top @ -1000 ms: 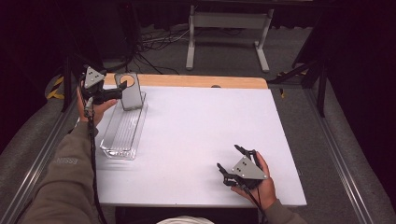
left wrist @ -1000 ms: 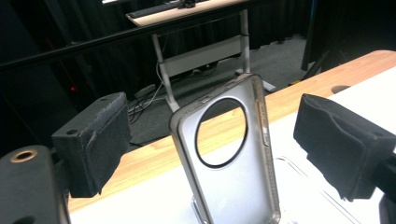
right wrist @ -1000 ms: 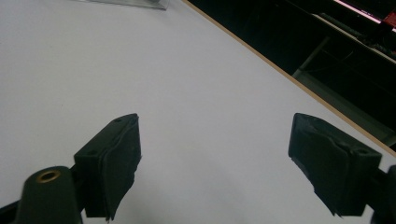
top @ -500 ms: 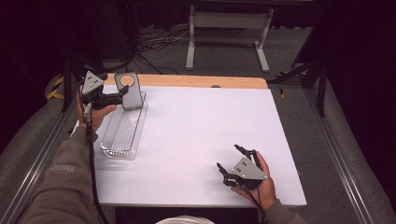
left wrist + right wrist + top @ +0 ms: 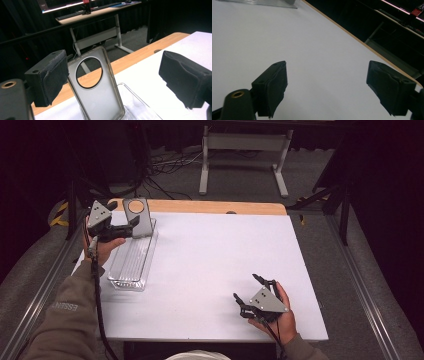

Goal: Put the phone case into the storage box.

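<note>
White surface (image 5: 210, 270) from above: our left claw (image 5: 122, 227) gapes beside the phone case (image 5: 138, 217) standing at the clear tray's (image 5: 131, 265) far end; right claw (image 5: 250, 292) idle, open. Left gripper view: case (image 5: 100, 90) upright between spread jaws, ungripped, so pickup remains. Right gripper view: jaws apart over bare surface (image 5: 312, 50).

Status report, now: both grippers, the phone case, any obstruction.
Left gripper open, jaws either side of the phone case, not closed on it. Case upright at the far end of the clear tray. Right gripper open, idle over bare table. No obstruction seen.
</note>
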Action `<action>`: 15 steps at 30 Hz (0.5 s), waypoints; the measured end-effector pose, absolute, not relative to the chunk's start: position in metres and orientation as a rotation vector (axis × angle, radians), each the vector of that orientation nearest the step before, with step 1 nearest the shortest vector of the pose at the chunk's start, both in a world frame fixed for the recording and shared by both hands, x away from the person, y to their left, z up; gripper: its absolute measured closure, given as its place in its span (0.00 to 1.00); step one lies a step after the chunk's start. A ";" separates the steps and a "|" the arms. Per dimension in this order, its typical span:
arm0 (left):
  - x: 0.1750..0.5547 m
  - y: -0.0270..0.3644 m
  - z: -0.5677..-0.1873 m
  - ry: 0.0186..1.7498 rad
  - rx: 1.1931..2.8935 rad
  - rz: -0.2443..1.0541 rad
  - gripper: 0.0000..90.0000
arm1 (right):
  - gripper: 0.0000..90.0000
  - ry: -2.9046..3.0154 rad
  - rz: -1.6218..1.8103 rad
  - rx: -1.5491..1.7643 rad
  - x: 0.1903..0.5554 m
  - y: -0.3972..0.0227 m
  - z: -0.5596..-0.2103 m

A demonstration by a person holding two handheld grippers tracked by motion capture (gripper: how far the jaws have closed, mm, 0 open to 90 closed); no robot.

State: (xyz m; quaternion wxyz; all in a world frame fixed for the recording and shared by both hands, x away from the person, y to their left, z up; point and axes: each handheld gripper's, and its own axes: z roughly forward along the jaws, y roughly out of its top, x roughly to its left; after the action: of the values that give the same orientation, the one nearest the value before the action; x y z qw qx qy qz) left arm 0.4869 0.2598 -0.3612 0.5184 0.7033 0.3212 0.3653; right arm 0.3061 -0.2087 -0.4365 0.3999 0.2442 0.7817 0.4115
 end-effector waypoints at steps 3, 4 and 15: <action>0.481 0.257 -0.363 0.753 1.683 0.876 0.11 | 0.19 1.978 1.040 0.618 0.306 -0.208 -0.437; 0.479 0.257 -0.363 0.745 1.683 0.875 0.11 | 0.19 1.979 1.039 0.617 0.306 -0.208 -0.437; 0.466 0.262 -0.363 0.735 1.667 0.870 0.10 | 0.19 1.973 1.034 0.618 0.306 -0.209 -0.436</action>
State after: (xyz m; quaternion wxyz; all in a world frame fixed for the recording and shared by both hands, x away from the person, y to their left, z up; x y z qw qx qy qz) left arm 0.4661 0.2621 -0.3626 0.5325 0.6989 0.3081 0.3648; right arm 0.3056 -0.2086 -0.4359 0.4030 0.2448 0.7812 0.4092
